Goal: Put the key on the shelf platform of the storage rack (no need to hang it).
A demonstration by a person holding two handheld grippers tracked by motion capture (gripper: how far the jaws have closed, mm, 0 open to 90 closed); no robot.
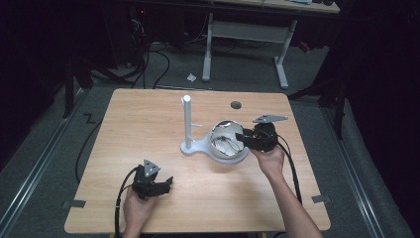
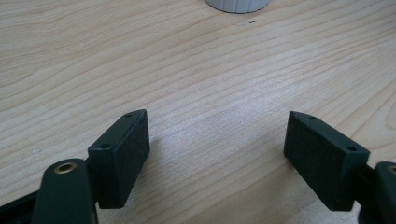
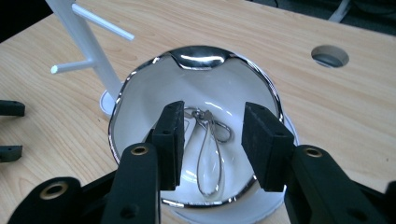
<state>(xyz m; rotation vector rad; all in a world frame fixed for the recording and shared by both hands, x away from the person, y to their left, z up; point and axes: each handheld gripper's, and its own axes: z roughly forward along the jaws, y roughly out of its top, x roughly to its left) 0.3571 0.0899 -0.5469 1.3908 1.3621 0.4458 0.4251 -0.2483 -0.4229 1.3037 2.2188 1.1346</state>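
Hovering over the white, silver-rimmed bowl right of the white stand, right gripper jaws part-open and holding nothing, straddling the thin metal earring lying in the bowl. Probably light, stiff, slippery; best pinching its teardrop loop. Resting near-left on the table, left gripper wide open, empty.

Your wooden surface has a round hole near its far edge. Beyond it, on the grey floor, you see a white-legged desk, black cables and a scrap of white paper.
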